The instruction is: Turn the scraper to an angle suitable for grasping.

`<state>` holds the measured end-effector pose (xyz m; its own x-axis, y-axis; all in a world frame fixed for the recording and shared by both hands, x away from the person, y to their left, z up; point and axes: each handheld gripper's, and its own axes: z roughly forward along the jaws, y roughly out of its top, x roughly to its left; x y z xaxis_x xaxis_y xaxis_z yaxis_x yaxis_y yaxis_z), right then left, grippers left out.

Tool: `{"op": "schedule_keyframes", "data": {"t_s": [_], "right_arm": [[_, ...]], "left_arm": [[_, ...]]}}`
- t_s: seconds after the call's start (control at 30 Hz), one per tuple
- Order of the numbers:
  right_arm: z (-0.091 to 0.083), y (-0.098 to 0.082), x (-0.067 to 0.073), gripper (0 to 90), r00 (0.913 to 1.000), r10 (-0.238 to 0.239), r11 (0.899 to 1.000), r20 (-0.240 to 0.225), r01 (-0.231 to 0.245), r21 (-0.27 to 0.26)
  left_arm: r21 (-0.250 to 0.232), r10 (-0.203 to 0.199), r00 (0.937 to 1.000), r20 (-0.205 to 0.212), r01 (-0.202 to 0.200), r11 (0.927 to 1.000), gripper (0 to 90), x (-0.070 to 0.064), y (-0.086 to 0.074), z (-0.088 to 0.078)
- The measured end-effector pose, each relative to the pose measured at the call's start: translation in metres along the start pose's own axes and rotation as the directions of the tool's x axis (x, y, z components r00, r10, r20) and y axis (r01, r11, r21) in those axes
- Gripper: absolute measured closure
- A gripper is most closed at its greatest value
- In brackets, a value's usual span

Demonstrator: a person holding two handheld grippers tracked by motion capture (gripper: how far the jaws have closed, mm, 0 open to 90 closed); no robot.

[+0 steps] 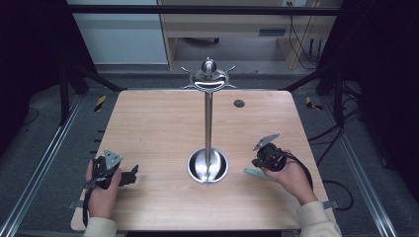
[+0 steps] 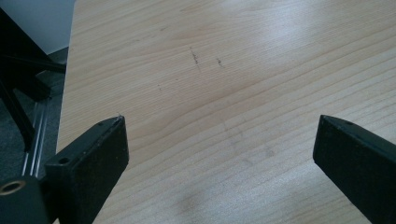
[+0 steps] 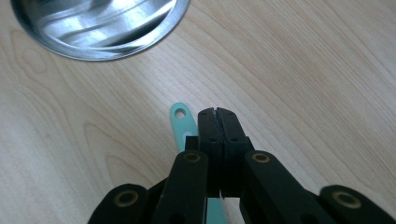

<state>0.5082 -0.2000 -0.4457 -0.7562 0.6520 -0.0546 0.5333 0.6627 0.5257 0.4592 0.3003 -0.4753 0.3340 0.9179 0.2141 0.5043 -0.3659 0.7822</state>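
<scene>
Teal handle (image 3: 180,122): sits just left of and partly under right gripper (image 3: 218,113), long axis along the jaws, hole end pointing ahead, near the table's (image 1: 148,123) right edge beside steel stand base (image 1: 208,167). Jaws pressed together; cannot tell whether gripping the handle. Left gripper (image 2: 219,140): spread wide, empty, well apart by the left edge. No readable writing.

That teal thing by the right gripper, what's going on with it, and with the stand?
A person holds a gripper in each hand at the wooden table. The right gripper has its jaws shut, seemingly clamping the teal utensil handle beside the metal stand, whose round base sits mid-table. No utensil hangs on the stand's top hooks. The left gripper is open above bare tabletop, holding nothing.
</scene>
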Motion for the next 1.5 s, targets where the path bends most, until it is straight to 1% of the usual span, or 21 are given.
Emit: {"op": "schedule_keyframes", "data": {"t_s": [0.1,0.13,0.23,0.3,0.4,0.43,0.5,0.57,0.67,0.8,0.87,0.93,1.03,1.07,1.1,1.2,1.23,1.27,1.3,1.43,1.5], "right_arm": [[-0.001,0.003,0.001,86.8,0.9998,-0.013,1.0,-0.012,0.014,0.022],[-0.002,0.004,0.0,86.5,0.9992,-0.03,0.999,-0.025,0.031,0.042],[-0.001,0.006,0.001,86.0,0.9989,-0.034,0.997,-0.031,0.036,0.063],[0.001,0.007,0.001,84.9,0.9978,-0.054,0.993,-0.039,0.058,0.099],[0.003,0.006,0.0,83.8,0.9971,-0.06,0.992,-0.048,0.065,0.11],[0.004,0.005,0.0,82.7,0.9964,-0.055,0.991,-0.065,0.062,0.116],[0.006,0.004,-0.001,82.0,0.9957,-0.056,0.99,-0.074,0.065,0.123],[0.007,0.002,-0.001,80.8,0.9962,-0.044,0.99,-0.075,0.053,0.132],[0.007,0.0,-0.004,79.9,0.9958,-0.043,0.989,-0.081,0.053,0.135],[0.004,-0.005,-0.008,77.4,0.9964,-0.023,0.99,-0.082,0.034,0.137],[0.003,-0.005,-0.009,76.7,0.9959,-0.032,0.989,-0.085,0.044,0.139],[0.003,-0.006,-0.01,75.8,0.9966,-0.028,0.989,-0.078,0.039,0.146],[0.0,-0.005,-0.012,74.1,0.9957,-0.024,0.989,-0.089,0.037,0.143],[0.0,-0.005,-0.013,73.7,0.9956,-0.032,0.989,-0.088,0.045,0.144],[0.0,-0.003,-0.013,73.2,0.9957,-0.027,0.987,-0.088,0.041,0.153],[0.003,0.003,-0.014,72.1,0.9939,-0.062,0.981,-0.091,0.077,0.177],[0.003,0.003,-0.014,72.1,0.9939,-0.062,0.981,-0.091,0.077,0.177],[0.007,0.007,-0.012,71.8,0.993,-0.071,0.977,-0.095,0.089,0.196],[0.007,0.007,-0.012,71.8,0.993,-0.071,0.977,-0.095,0.089,0.196],[0.014,0.011,-0.009,71.7,0.9906,-0.092,0.965,-0.101,0.113,0.237],[0.017,0.012,-0.006,71.5,0.9901,-0.098,0.963,-0.1,0.12,0.243]], "left_arm": [[-0.005,-0.004,1.0,0.0,0.004,1.0,3.2,0.0,0.0,-0.001],[-0.005,-0.003,1.0,0.0,0.003,1.0,3.2,0.0,0.0,-0.001],[-0.003,-0.003,1.0,0.004,0.003,1.0,3.2,0.0,0.0,-0.001],[-0.003,-0.003,1.0,0.004,0.003,1.0,3.3,0.0,0.0,-0.001],[-0.001,-0.005,1.0,0.001,0.005,1.0,3.2,0.0,-0.001,0.0],[0.0,-0.013,0.9999,0.002,0.013,0.9999,3.2,-0.001,-0.001,0.0],[0.005,-0.008,1.0,0.0,0.008,1.0,3.3,0.0,-0.002,0.0],[0.003,-0.015,0.9999,0.002,0.015,0.9999,3.3,0.001,-0.002,0.0],[-0.002,-0.019,0.9998,0.002,0.019,0.9998,3.3,0.002,-0.002,-0.001],[-0.002,-0.014,0.9999,0.003,0.014,0.9999,3.2,0.001,-0.002,-0.001],[-0.001,-0.012,0.9999,0.002,0.012,0.9999,3.2,0.0,-0.002,-0.001],[0.001,-0.011,0.9999,0.002,0.011,0.9999,3.3,0.0,-0.002,-0.001],[0.002,-0.005,1.0,-0.005,0.005,1.0,3.3,0.0,-0.002,-0.002],[0.003,-0.004,1.0,-0.008,0.004,1.0,3.3,0.0,-0.001,-0.002],[0.001,-0.005,1.0,-0.008,0.005,1.0,3.3,0.0,-0.001,-0.002],[0.002,-0.004,1.0,-0.009,0.004,1.0,3.3,0.0,-0.001,-0.001],[0.004,-0.003,0.9999,-0.01,0.003,1.0,3.3,0.001,-0.001,0.0],[0.005,-0.002,0.9999,-0.011,0.002,1.0,3.3,0.001,-0.001,0.0],[0.004,-0.004,0.9999,-0.012,0.004,1.0,3.3,0.002,-0.001,0.0],[0.004,-0.005,0.9999,-0.012,0.006,1.0,3.3,0.003,-0.001,-0.001],[0.001,-0.006,0.9999,-0.011,0.006,1.0,3.3,0.002,-0.001,-0.001]]}}
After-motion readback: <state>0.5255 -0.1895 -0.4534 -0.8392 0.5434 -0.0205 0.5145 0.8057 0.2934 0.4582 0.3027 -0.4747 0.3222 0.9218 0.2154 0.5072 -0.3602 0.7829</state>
